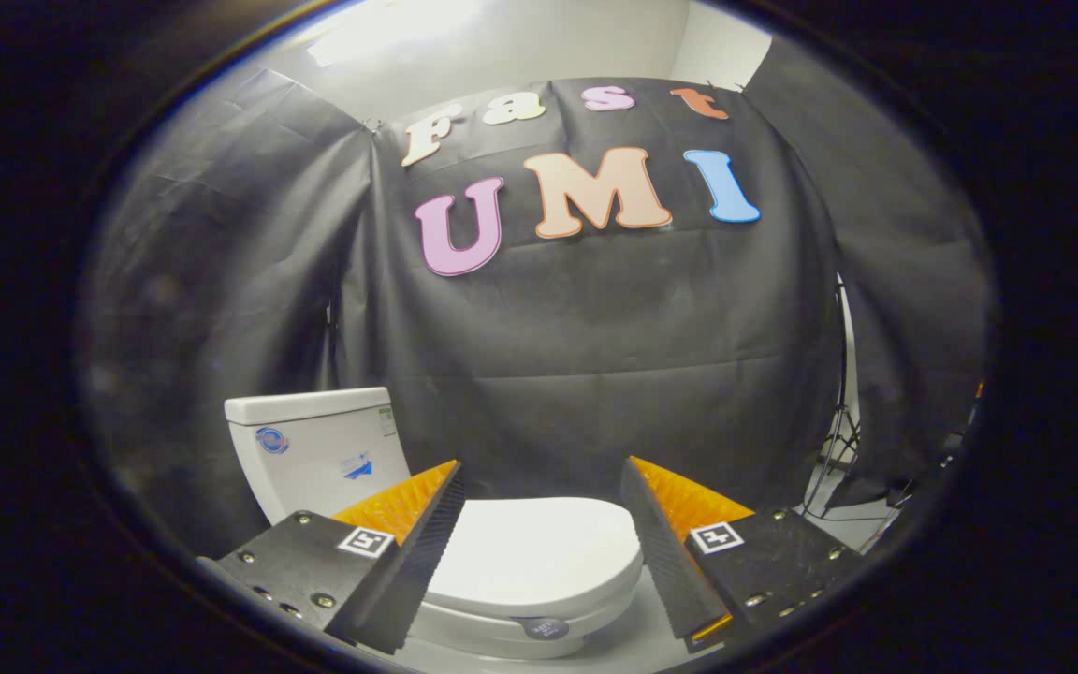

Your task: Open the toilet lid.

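Observation:
A white toilet stands low in front of the black cloth wall. Its lid (539,552) lies flat and closed over the bowl, seen between and just beyond my two fingers. The white tank (314,449) rises behind my left finger, with small stickers on its front. My gripper (539,477) is open, its fingers spread wide to either side of the lid, apart from it and holding nothing. A small round dark tag (546,627) sits on the front rim of the bowl under the lid.
The black cloth wall (595,356) hangs close behind the toilet. At the right, past the cloth's edge, stands a thin tripod stand (840,440) on a pale floor (852,534). A white wall and ceiling show above the cloth.

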Demonstrator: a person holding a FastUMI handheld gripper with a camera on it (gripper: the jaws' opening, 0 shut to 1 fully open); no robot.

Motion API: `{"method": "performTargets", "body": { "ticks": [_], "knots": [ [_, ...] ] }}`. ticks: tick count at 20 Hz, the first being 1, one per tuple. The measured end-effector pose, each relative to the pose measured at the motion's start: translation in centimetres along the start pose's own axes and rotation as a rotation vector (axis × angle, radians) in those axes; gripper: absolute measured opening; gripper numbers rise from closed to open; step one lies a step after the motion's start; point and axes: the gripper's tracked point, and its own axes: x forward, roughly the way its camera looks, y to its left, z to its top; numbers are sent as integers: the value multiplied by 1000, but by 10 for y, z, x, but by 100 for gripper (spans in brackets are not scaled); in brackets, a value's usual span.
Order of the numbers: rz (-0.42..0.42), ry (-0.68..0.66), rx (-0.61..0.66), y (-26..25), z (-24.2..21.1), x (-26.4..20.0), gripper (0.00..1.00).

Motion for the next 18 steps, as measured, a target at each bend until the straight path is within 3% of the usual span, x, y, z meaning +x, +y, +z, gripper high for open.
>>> {"method": "performTargets", "body": {
  "ticks": [9,18],
  "knots": [
    [5,27,-4,-2,-7,1,99],
    [-23,271,6,-24,-84,4,99]
  ]
}}
